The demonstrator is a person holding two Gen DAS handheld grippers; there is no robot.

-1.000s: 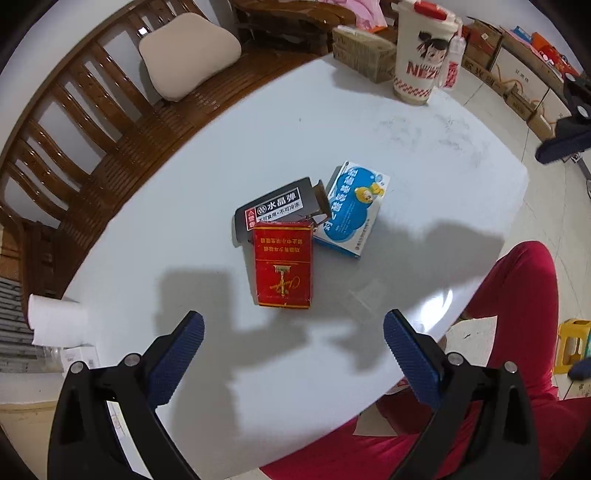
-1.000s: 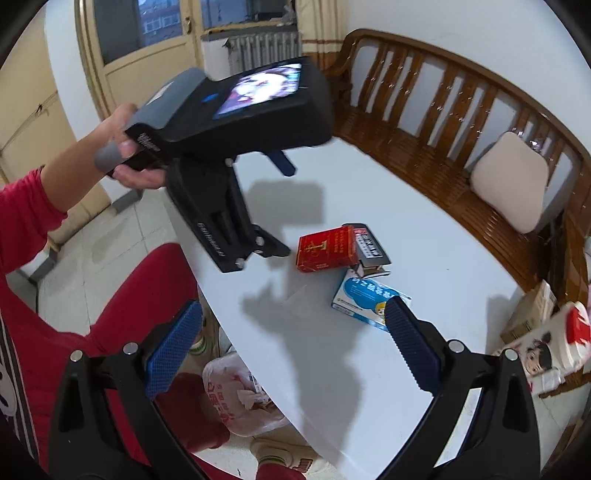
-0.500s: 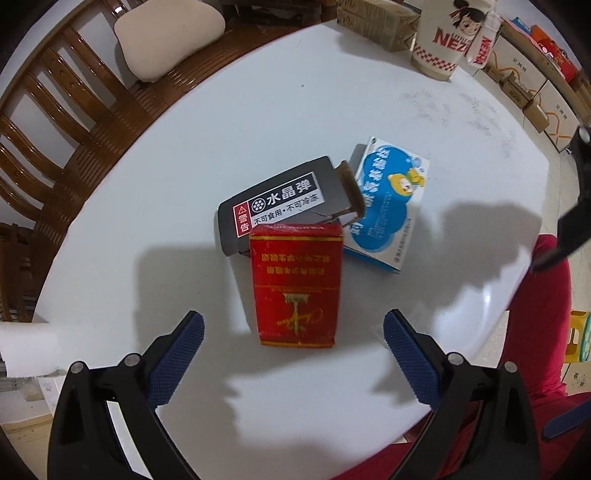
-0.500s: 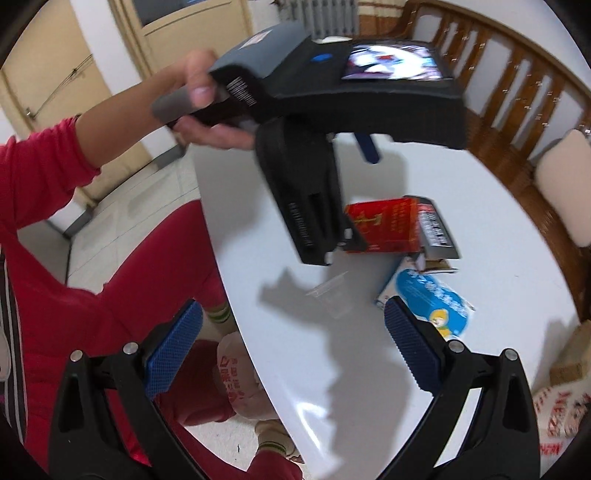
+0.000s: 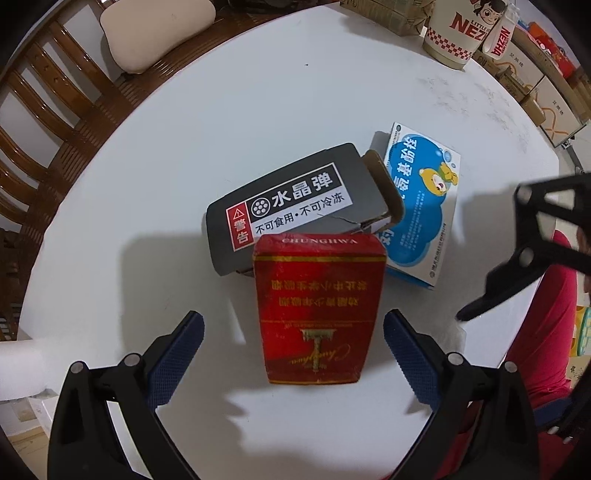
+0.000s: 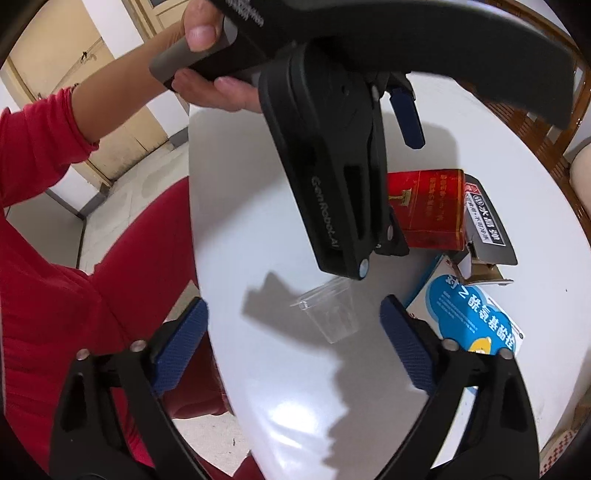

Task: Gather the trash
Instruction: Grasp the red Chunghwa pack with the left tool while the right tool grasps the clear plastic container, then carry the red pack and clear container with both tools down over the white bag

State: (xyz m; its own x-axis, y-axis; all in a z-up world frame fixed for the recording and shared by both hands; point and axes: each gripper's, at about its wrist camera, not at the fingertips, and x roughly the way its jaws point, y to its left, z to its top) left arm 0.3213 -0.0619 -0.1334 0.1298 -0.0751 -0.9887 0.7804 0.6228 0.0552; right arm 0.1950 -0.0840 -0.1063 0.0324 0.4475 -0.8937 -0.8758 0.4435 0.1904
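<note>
- Left wrist view: the left gripper (image 5: 293, 339) points down at a white table (image 5: 258, 110), jaws wide open, nothing gripped.
- The red pack (image 5: 317, 310) lies flat between the blue pads (image 5: 177, 354), clear gaps on both sides; its far end reaches past the fingertips.
- Just beyond the pack, touching its far edge, lies a grey box (image 5: 291, 206) with one end flap torn open.
- Ahead and to the right, against the grey box's open end, lies a blue-and-white box (image 5: 421, 210).
- Far ahead to the right a printed cup (image 5: 458, 33) stands at the table's rim; a cushion (image 5: 155, 33) rests on a wooden bench far ahead to the left.
- At the right edge the other gripper's black frame juts in above a red trouser leg (image 5: 546, 325).
- Right wrist view: the right gripper (image 6: 293, 339) tilts down over the table's near edge, jaws wide and closing, pads touching nothing.
- A clear plastic cup (image 6: 328, 314) lies on its side between and just ahead of the fingertips.
- Above it a hand (image 6: 218, 88) holds the left gripper, whose body hides part of the red pack further ahead.
- The blue-and-white box lies just ahead of the right pad; the grey box is beyond it.
</note>
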